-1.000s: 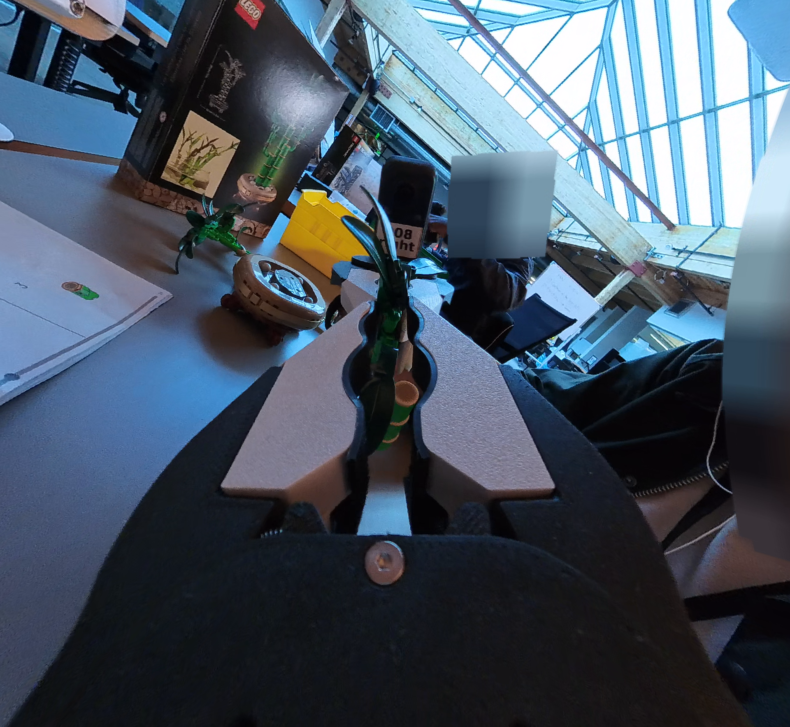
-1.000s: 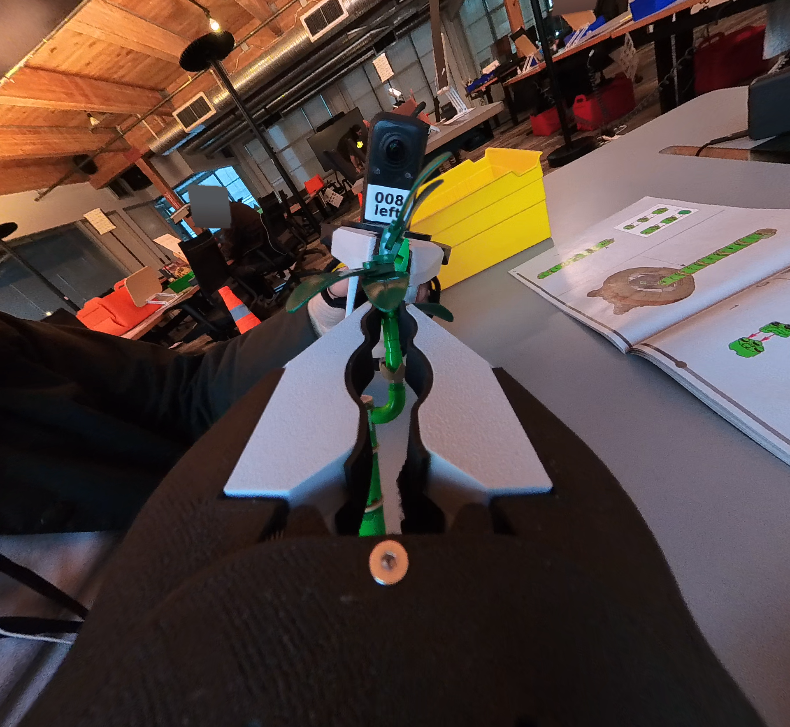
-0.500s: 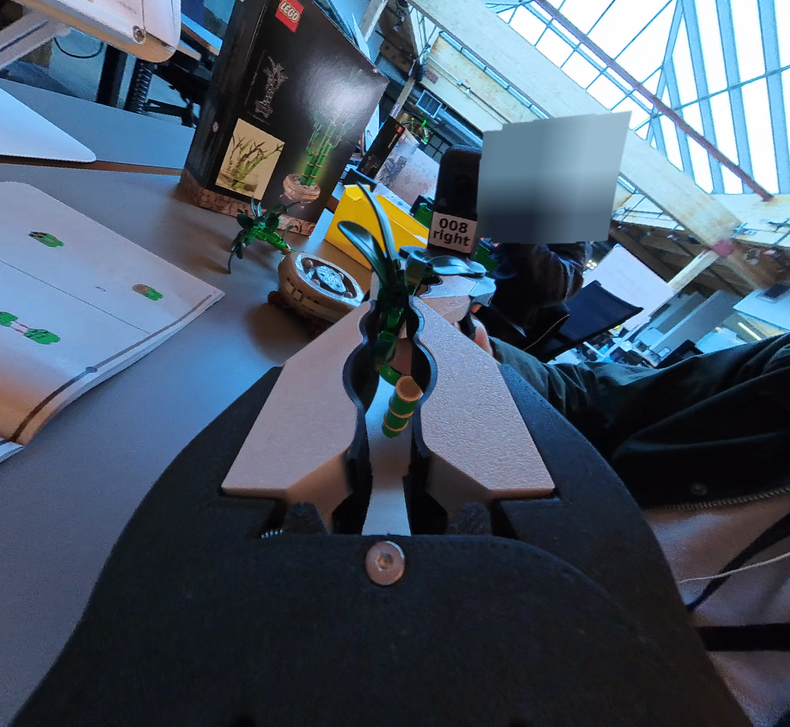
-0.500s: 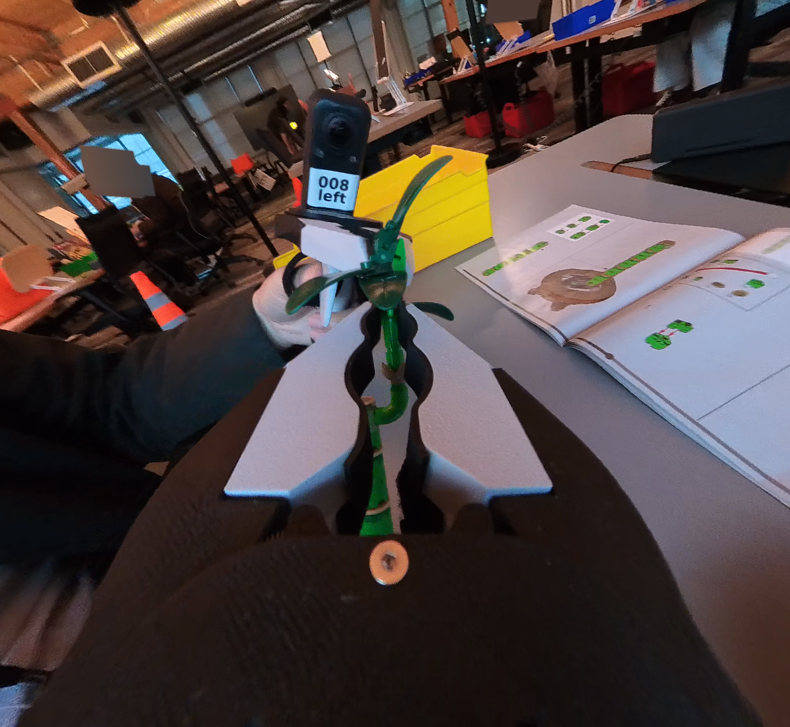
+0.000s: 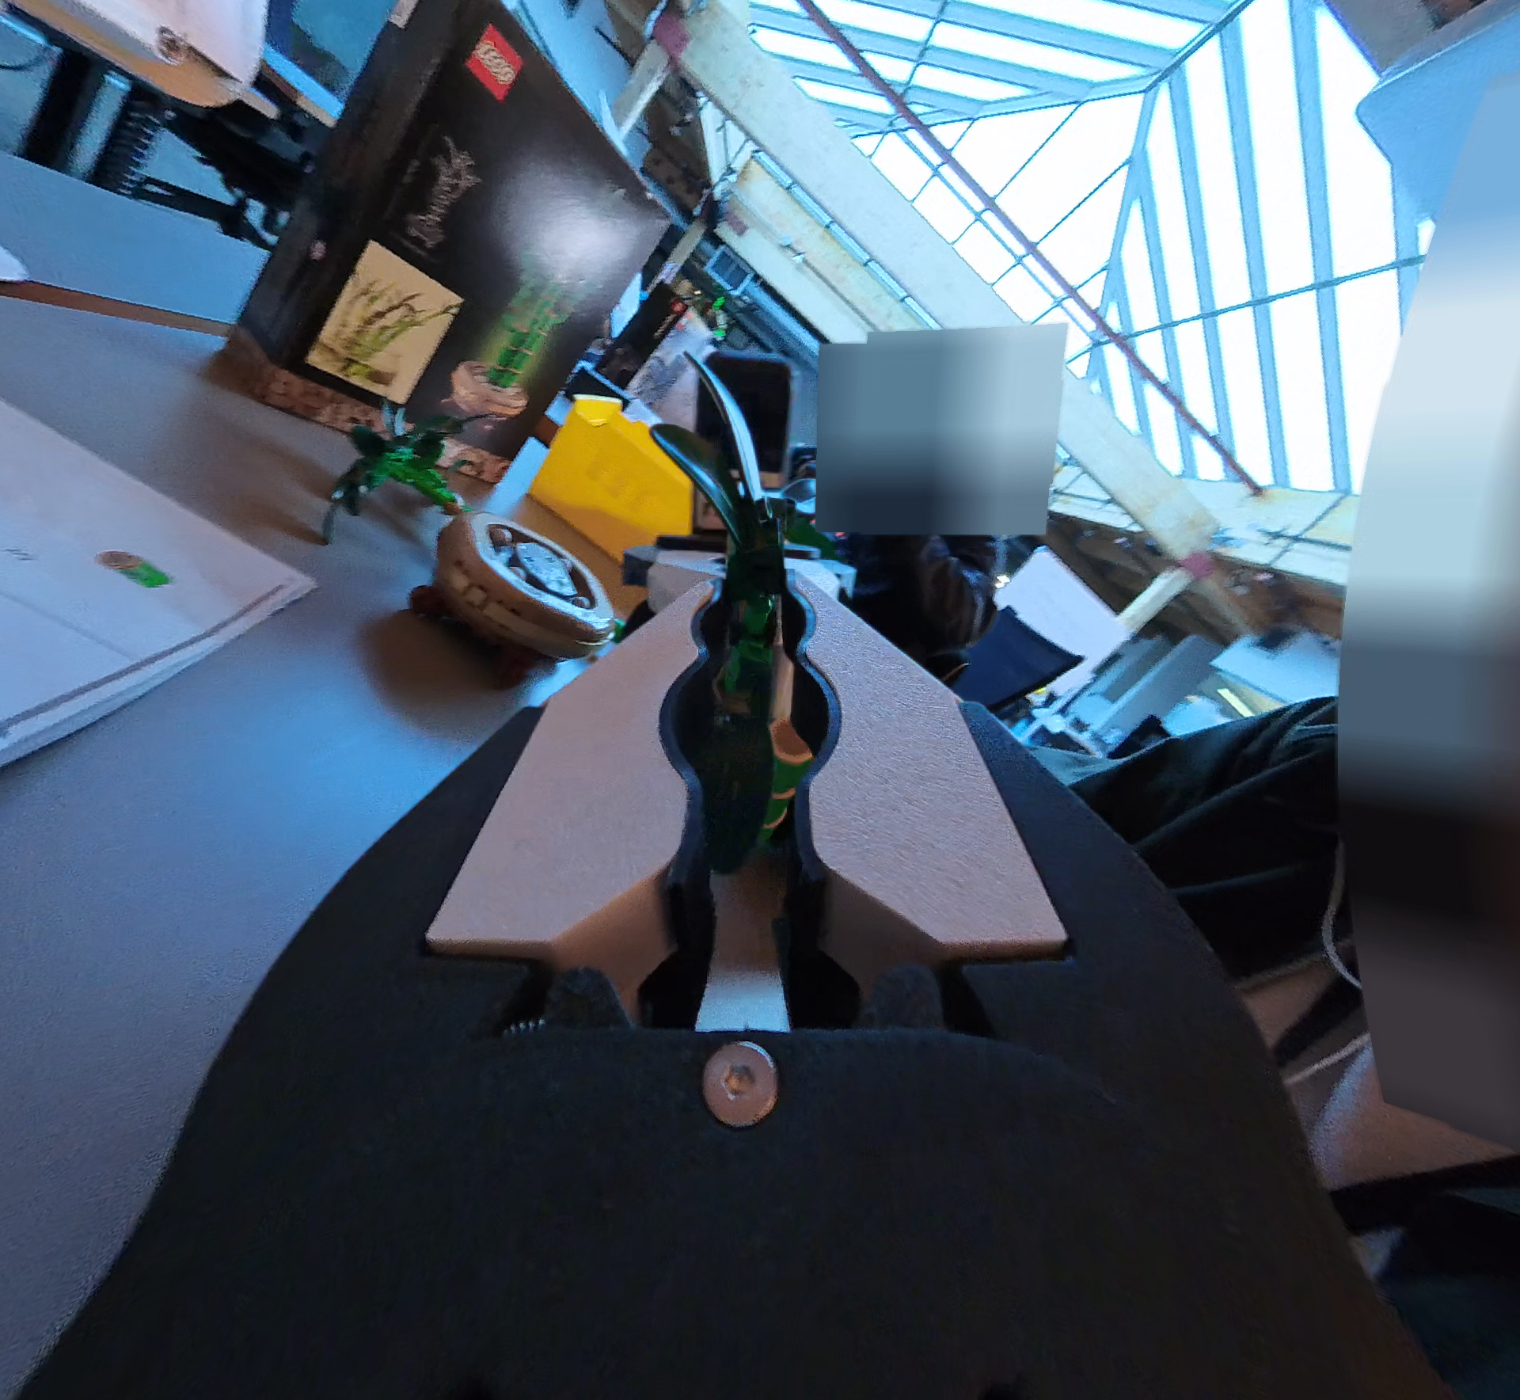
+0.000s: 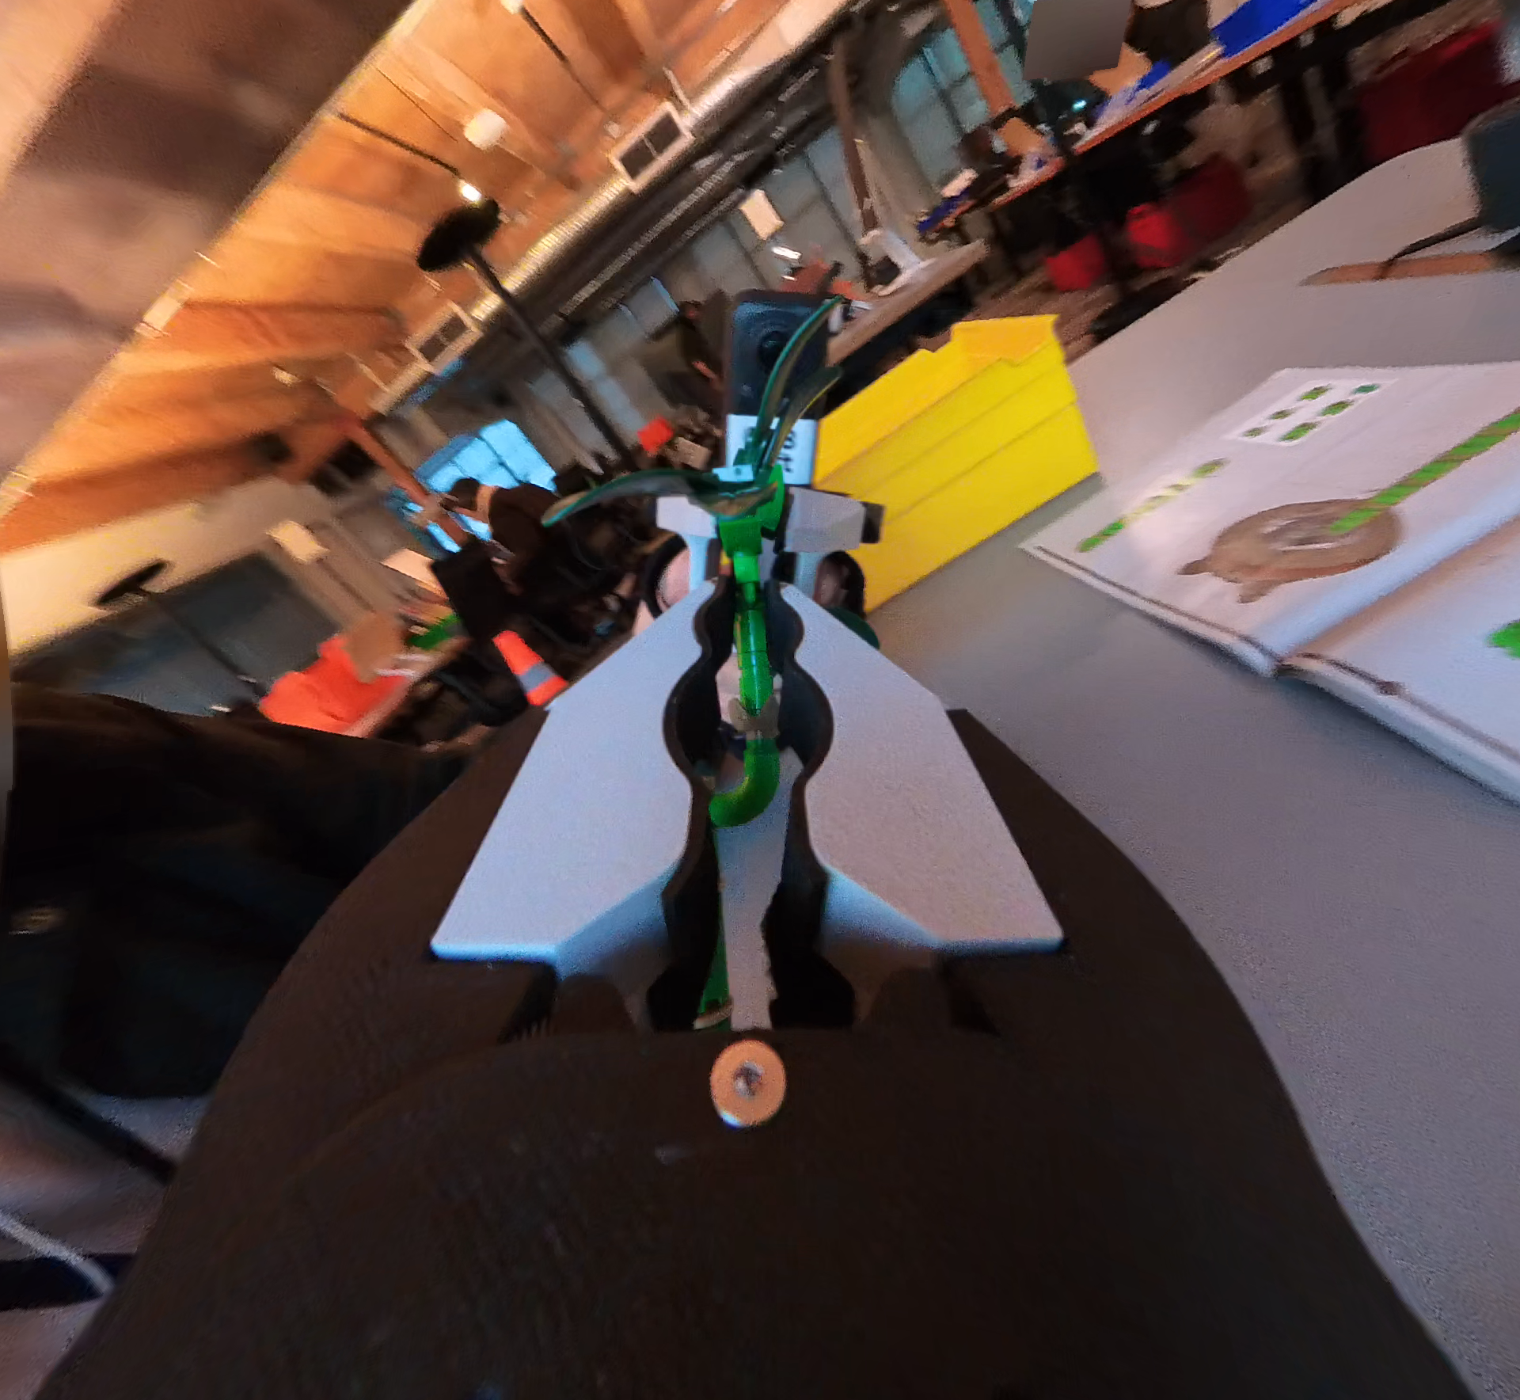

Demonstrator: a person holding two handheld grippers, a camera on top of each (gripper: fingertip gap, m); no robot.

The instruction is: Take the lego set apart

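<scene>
A green lego bamboo stalk with dark leaves [image 5: 744, 690] is held in the air between both grippers, which face each other. My left gripper [image 5: 753, 597] is shut on one end of it, with a tan-and-green segment [image 5: 788, 752] in the jaw hollow. My right gripper [image 6: 750, 597] is shut on the bright green stem [image 6: 753, 649], whose leaves [image 6: 744, 484] fan out past the tips. The other gripper shows just behind the leaves in each view. The round brown lego base [image 5: 522, 604] and a second leafy sprig [image 5: 399, 460] lie on the grey table [image 5: 206, 785].
The black lego box [image 5: 461, 209] stands at the back of the table. A yellow bin [image 5: 609, 488] [image 6: 946, 447] sits beside it. An open instruction booklet [image 5: 123, 604] [image 6: 1316, 546] lies flat on the table. A person's dark sleeve [image 5: 1217, 809] is to the right. Less than 4 cm separates the two grippers' tips. The round brown lego base [image 5: 522, 604] is about 20 cm from both grippers' fingertips.
Both grippers stay shut on the stalk. Both views have tilted and swung over the last half second, and the right wrist view is now blurred with motion.
</scene>
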